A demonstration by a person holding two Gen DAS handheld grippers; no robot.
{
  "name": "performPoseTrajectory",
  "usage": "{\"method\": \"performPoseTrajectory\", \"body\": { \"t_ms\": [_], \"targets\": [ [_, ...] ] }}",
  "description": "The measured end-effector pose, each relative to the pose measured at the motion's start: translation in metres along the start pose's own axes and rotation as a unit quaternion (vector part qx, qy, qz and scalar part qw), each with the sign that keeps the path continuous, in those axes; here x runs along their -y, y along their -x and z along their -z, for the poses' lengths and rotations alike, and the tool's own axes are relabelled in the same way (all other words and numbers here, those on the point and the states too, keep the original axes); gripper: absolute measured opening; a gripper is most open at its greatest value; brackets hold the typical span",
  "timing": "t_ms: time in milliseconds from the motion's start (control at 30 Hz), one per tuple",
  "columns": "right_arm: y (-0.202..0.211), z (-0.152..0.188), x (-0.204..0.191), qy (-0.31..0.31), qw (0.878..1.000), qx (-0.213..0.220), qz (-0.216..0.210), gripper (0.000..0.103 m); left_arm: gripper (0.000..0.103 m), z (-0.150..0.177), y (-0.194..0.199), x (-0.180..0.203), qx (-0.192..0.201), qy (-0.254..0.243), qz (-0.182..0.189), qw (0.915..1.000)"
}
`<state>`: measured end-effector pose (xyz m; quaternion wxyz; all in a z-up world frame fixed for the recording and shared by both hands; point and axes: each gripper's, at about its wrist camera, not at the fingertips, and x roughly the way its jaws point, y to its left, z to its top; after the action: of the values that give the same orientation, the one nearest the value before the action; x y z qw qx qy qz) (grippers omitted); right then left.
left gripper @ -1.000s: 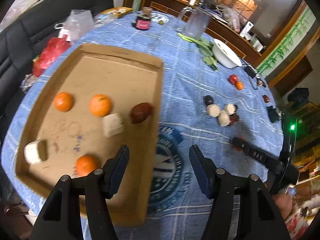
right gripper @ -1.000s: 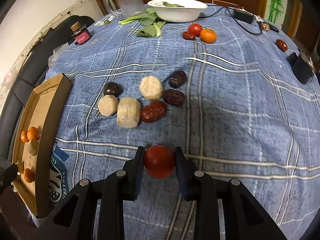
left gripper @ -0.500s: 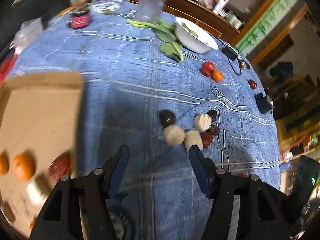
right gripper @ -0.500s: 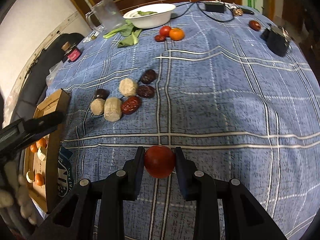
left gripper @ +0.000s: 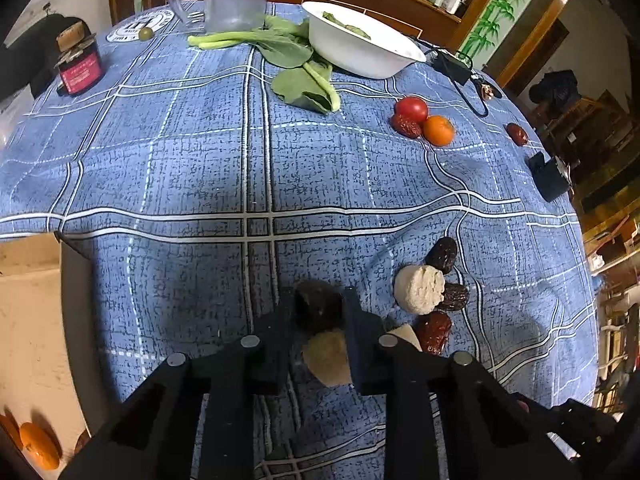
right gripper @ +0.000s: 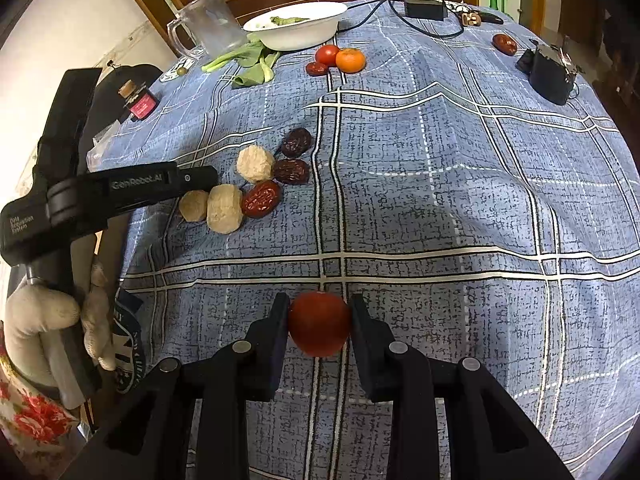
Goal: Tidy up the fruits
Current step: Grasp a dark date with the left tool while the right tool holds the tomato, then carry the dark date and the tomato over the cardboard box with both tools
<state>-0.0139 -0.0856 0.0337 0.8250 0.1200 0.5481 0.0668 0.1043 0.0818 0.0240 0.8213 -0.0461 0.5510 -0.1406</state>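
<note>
The left gripper [left gripper: 318,312] pinches a dark brown fruit [left gripper: 318,310] at the near-left edge of the fruit cluster [right gripper: 256,178] on the blue tablecloth [right gripper: 420,160]; the right gripper [right gripper: 319,322] clamps a red tomato [right gripper: 319,322] nearer than that cluster, above the cloth

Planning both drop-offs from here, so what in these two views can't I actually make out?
- Cardboard tray: left wrist view, cut off by the left edge; its contents mostly out of frame.
- Dark fruit in the left gripper: right wrist view, hidden behind the gripper body.
- Red tomato in the right gripper: contact with the cloth hidden beneath it.
</note>
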Motion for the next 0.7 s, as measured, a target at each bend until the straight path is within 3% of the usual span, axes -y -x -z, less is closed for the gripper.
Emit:
{"method": "performPoseTrajectory", "body": {
  "t_ms": [267, 500, 700],
  "targets": [
    [0.007, -0.004, -0.01, 0.016, 1.0, 0.008, -0.004, 0.032, 0.021, 0.009, 0.05, -0.017, 0.046, 0.037, 0.016, 0.9981],
    [0.01, -0.005, -0.045, 0.05, 0.998, 0.007, -0.037, 0.032, 0.021, 0.051, 0.108, -0.05, 0.086, 0.094, 0.029, 0.9914],
    [0.013, -0.003, -0.095, 0.099, 0.992, 0.005, -0.077, 0.032, 0.021, 0.094, 0.157, -0.096, 0.117, 0.139, -0.016, 0.9832]
  ]
}}
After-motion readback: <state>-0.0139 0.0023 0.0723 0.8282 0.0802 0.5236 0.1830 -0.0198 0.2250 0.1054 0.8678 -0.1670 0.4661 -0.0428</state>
